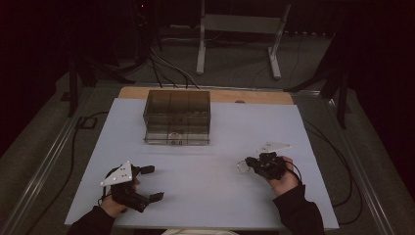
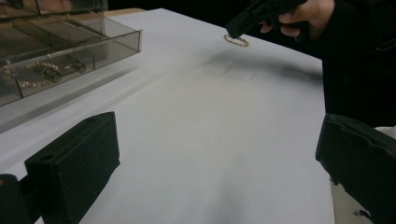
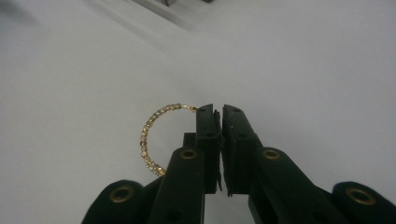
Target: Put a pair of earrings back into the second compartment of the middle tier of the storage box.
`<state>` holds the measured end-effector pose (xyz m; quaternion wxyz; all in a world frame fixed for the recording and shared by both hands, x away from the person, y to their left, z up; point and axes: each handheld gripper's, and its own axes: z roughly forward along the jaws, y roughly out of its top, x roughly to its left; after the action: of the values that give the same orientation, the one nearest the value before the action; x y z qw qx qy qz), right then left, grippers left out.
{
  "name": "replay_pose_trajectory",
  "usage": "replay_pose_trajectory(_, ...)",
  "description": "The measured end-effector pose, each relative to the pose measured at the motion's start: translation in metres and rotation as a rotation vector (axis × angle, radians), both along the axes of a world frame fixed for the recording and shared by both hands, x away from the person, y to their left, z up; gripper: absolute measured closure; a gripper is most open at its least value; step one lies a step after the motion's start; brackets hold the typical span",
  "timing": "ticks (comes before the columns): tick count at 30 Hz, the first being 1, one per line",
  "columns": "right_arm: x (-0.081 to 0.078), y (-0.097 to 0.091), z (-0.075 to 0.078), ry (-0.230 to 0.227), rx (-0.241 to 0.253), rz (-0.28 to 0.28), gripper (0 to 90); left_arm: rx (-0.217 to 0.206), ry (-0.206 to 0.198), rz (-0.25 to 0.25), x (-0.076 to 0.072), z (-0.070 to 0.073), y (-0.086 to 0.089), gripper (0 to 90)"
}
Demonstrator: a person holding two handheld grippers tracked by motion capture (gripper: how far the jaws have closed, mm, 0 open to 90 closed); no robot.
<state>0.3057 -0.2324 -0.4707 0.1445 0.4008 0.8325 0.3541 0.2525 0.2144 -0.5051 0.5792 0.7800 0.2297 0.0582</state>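
Note:
A thin gold beaded bangle (image 3: pixel 148 135) hangs from the tips of my right gripper (image 3: pixel 219 110), whose jaws are shut with the bangle's rim pinched between them. In the high view this right gripper (image 1: pixel 248 162) is at the white table's right front, with the bangle (image 1: pixel 242 167) at its tip, just above the surface. The left gripper view shows the bangle (image 2: pixel 236 41) dangling under the right gripper (image 2: pixel 233 29). My left gripper (image 1: pixel 153 183) rests at the left front, open, nothing between its jaws (image 2: pixel 217 163).
A smoky transparent drawer box (image 1: pixel 177 117) stands at the back middle of the white table (image 1: pixel 210 191). Its lower drawer (image 2: pixel 60 70) is pulled out and holds gold jewellery. Cables and a metal stand lie on the floor beyond the table.

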Motion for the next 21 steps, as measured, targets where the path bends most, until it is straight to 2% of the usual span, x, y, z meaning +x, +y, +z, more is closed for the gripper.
replay_pose_trajectory(9, 0.017, 0.031, 0.008, -0.013, 0.011, 0.068, 86.6, 0.004, 0.004, -0.003, 0.000, 0.000, 0.001, 0.5)
replay_pose_trajectory(21, 0.038, 0.066, 0.022, -0.024, 0.006, 0.132, 86.5, -0.001, 0.001, -0.001, 0.000, 0.000, 0.001, 0.5)
